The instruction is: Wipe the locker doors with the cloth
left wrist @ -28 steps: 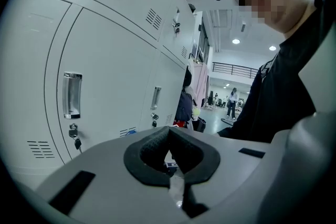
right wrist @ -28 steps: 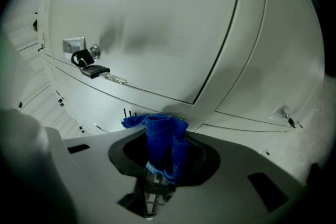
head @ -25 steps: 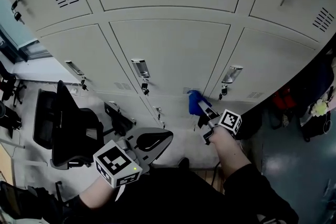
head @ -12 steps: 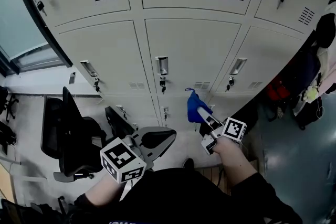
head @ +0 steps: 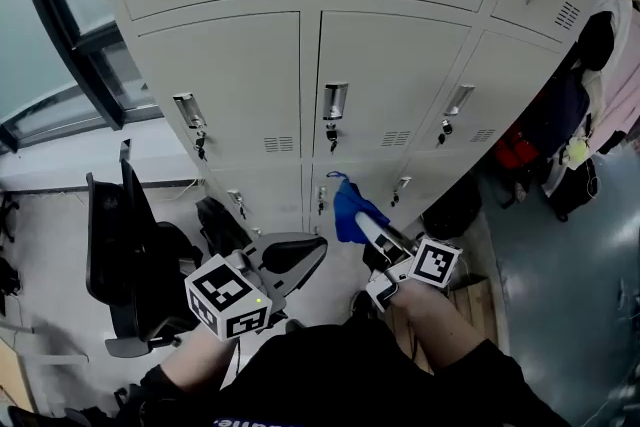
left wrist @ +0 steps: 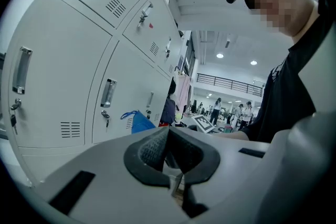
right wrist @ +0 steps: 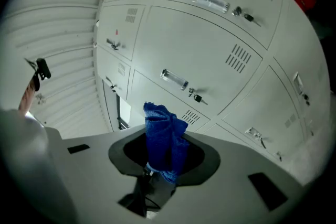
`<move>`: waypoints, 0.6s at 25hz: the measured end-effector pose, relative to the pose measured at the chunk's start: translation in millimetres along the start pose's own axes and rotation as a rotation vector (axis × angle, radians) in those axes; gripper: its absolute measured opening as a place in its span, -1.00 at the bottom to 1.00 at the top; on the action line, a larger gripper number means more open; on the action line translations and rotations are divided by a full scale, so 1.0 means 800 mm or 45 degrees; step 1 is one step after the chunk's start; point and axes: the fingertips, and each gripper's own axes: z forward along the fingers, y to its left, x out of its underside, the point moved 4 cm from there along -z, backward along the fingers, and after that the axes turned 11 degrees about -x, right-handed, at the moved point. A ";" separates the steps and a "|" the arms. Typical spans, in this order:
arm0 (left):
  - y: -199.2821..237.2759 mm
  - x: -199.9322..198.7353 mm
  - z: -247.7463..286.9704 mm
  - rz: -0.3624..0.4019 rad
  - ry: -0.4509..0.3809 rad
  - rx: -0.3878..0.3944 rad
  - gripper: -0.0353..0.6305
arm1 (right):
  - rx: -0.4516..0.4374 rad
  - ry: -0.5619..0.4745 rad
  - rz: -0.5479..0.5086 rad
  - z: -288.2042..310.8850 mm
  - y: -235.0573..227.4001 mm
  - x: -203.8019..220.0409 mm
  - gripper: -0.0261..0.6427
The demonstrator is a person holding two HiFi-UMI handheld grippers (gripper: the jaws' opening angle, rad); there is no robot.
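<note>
Grey locker doors (head: 375,65) fill the upper part of the head view, each with a handle and a key in its lock. My right gripper (head: 365,225) is shut on a bunched blue cloth (head: 346,207), held in front of the lowest row of doors. In the right gripper view the cloth (right wrist: 164,139) sticks up from the jaws, with the locker doors (right wrist: 210,55) some way beyond it. I cannot tell whether it touches a door. My left gripper (head: 305,255) hangs low at the left, shut with nothing in it (left wrist: 168,147). The cloth (left wrist: 138,122) also shows there.
A black office chair (head: 135,245) stands on the floor at the left, close to the left gripper. A window (head: 55,25) borders the lockers at the left. Clothes and bags (head: 585,85) hang at the right, with a red bag (head: 515,150) below them.
The head view has swung, so the lockers sit more upright in the frame. My right gripper with the cloth has shifted slightly left and lower. Both grippers stay shut.
</note>
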 end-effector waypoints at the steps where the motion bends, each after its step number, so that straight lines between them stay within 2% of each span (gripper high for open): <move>1: 0.000 0.002 -0.004 -0.001 0.001 0.005 -0.87 | 0.011 0.022 -0.053 0.000 0.008 0.004 -0.61; 10: -0.004 -0.016 -0.011 0.026 -0.040 0.000 -0.87 | -0.016 0.231 -0.575 0.020 0.088 -0.012 -0.61; 15: -0.006 -0.024 -0.003 0.050 -0.038 -0.010 -0.87 | 0.004 0.370 -0.841 0.019 0.106 -0.004 -0.61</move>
